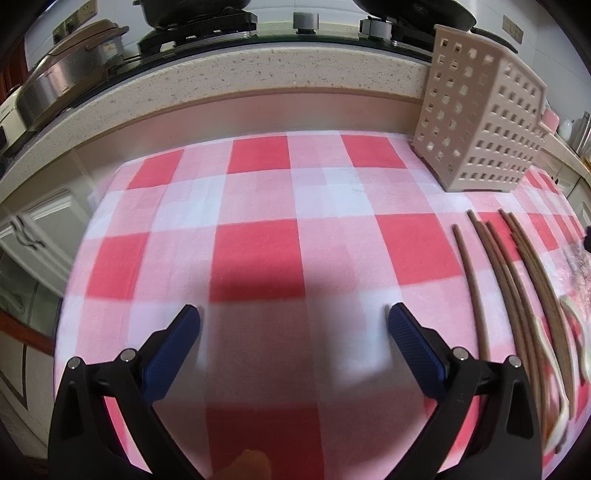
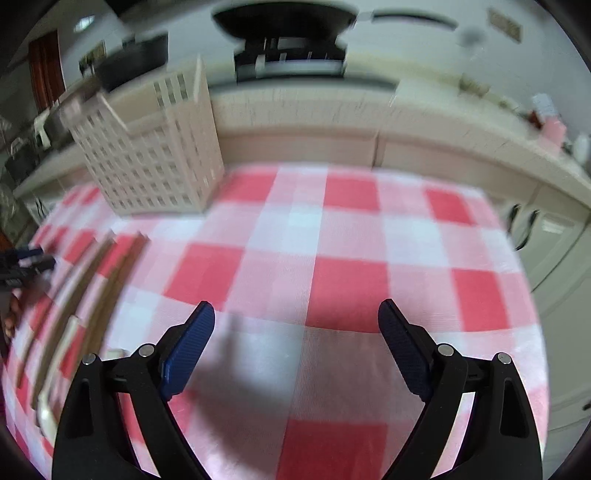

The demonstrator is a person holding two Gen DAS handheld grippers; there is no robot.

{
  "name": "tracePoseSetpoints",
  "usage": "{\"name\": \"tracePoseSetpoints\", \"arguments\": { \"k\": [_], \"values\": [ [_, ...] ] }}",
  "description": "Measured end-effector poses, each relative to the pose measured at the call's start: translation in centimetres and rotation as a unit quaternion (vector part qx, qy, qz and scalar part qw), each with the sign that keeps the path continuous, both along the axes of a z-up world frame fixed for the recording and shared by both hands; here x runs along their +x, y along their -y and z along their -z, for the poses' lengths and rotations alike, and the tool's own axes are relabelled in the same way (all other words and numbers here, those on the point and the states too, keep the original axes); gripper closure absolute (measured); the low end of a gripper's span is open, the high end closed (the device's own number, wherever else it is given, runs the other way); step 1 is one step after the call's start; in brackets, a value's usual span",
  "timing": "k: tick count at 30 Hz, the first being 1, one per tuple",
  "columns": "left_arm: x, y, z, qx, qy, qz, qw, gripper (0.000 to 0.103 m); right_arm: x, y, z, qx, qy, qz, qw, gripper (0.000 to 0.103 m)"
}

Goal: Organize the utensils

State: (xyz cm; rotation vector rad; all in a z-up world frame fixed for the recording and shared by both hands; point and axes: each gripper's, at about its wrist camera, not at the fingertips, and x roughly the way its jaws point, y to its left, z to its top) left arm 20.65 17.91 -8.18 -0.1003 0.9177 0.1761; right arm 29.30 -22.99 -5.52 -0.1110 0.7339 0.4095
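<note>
Left tool (image 1: 293,319): blue-padded fingers spread wide apart, nothing between them, hovering over the red/white checked cloth (image 1: 258,206) that covers the counter. Right tool (image 2: 296,314): same, fingers wide apart and empty, above bare cloth.

Utensils lie on the cloth to the right of the left tool in the left wrist view: a row of brown chopsticks (image 1: 476,291), roughly parallel, running front to back, tips pointing toward the holder. One stick sits a little apart on the left of the row; the others are bunched close, some touching. Pale, cream-coloured utensils (image 1: 576,321) lie w/ them at the far right edge; too blurred and distorted to tell what kind. In the right wrist view the same group shows at the left edge, badly motion-blurred.

Beige perforated utensil holder (image 1: 480,122) stands upright on the cloth near its back edge, just beyond the chopstick tips, not touching them. Square holes all over its walls. Cannot tell its contents.

Behind the cloth: speckled stone ledge (image 1: 221,77) w/ a gas hob and dark pans (image 1: 192,14) on top. White cabinet doors (image 2: 554,240) at the side.
</note>
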Motion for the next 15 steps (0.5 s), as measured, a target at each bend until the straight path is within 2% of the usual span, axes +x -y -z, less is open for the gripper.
{"name": "tracePoseSetpoints", "arguments": {
  "k": [2, 3, 5, 8, 11, 15],
  "values": [
    [-2.9, 1.3, -2.6, -0.003, 0.054, -0.003, 0.9985, 0.004, -3.8, 0.7, -2.4, 0.024, 0.040, -0.008, 0.999, 0.018],
    [-5.7, 2.8, -4.5, -0.006, 0.095, 0.003, 0.9954, 0.004, -6.2, 1.0, -3.6, 0.035, 0.061, -0.021, 0.997, 0.018],
    [-11.1, 6.3, -7.1, 0.002, 0.150, 0.014, 0.9885, 0.004, -10.6, 1.7, -5.1, 0.046, 0.104, -0.030, 0.993, 0.018],
    [-16.9, 10.5, -8.7, -0.007, 0.190, 0.034, 0.9812, 0.004, -15.8, 1.9, -5.6, 0.057, 0.126, -0.044, 0.989, 0.018],
    [-21.9, 14.8, -9.3, 0.025, 0.233, 0.059, 0.9703, 0.004, -19.2, 1.3, -4.9, 0.071, 0.129, -0.062, 0.987, 0.018],
    [-22.9, 17.6, -9.4, 0.027, 0.240, 0.083, 0.9668, 0.004, -21.9, 0.7, -4.0, 0.091, 0.139, -0.070, 0.984, 0.018]
  ]
}}
